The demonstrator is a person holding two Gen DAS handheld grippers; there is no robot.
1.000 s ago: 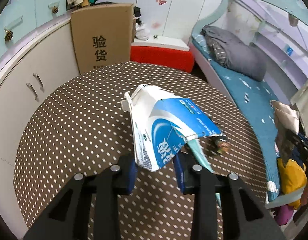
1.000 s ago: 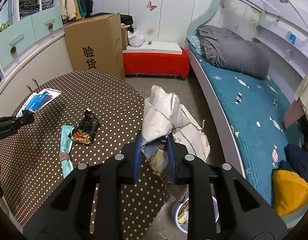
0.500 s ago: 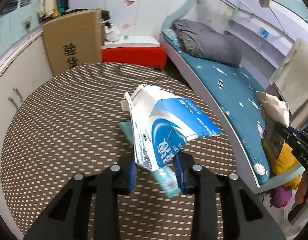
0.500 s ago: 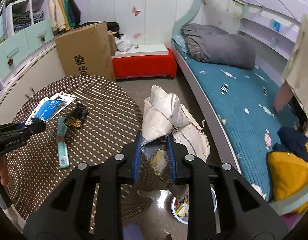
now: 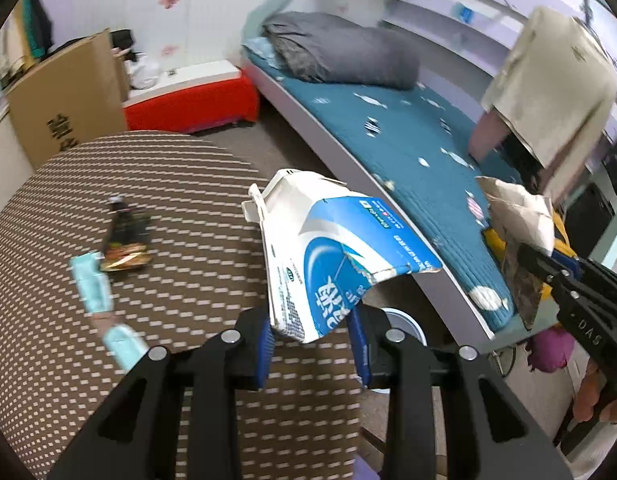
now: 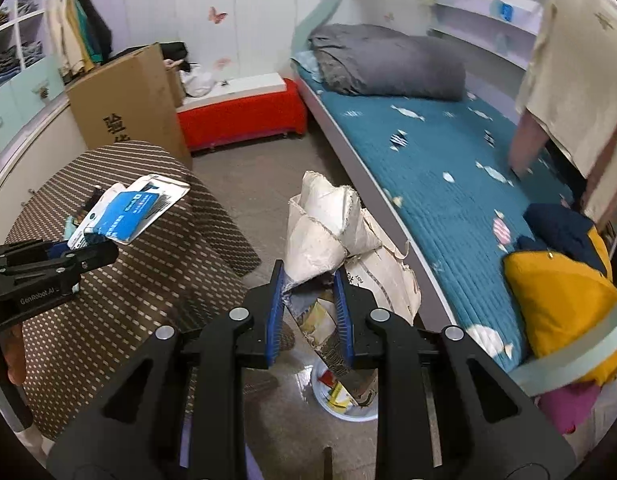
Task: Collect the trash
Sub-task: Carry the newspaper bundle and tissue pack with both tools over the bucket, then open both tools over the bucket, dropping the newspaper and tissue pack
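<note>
My left gripper point(image 5: 313, 338) is shut on a flattened blue and white carton point(image 5: 332, 252) and holds it over the right edge of the round dotted table point(image 5: 180, 264). The carton point(image 6: 128, 210) and the left gripper point(image 6: 84, 254) also show at the left of the right wrist view. My right gripper point(image 6: 309, 314) is shut on a crumpled off-white paper bag point(image 6: 328, 228), above a white bin point(image 6: 348, 398) on the floor that holds scraps. A dark snack wrapper point(image 5: 126, 240) and a teal wrapper point(image 5: 94, 284) lie on the table.
A bed with a teal cover point(image 6: 448, 168) and a grey pillow point(image 6: 384, 64) runs along the right. A cardboard box point(image 6: 128, 108) and a red bench point(image 6: 240, 116) stand at the back. A yellow and navy garment point(image 6: 560, 280) lies on the bed's near end.
Both grippers have swung to the right with their loads. The carton has passed from the table's middle to its right edge; the paper bag now hangs over the floor bin.
</note>
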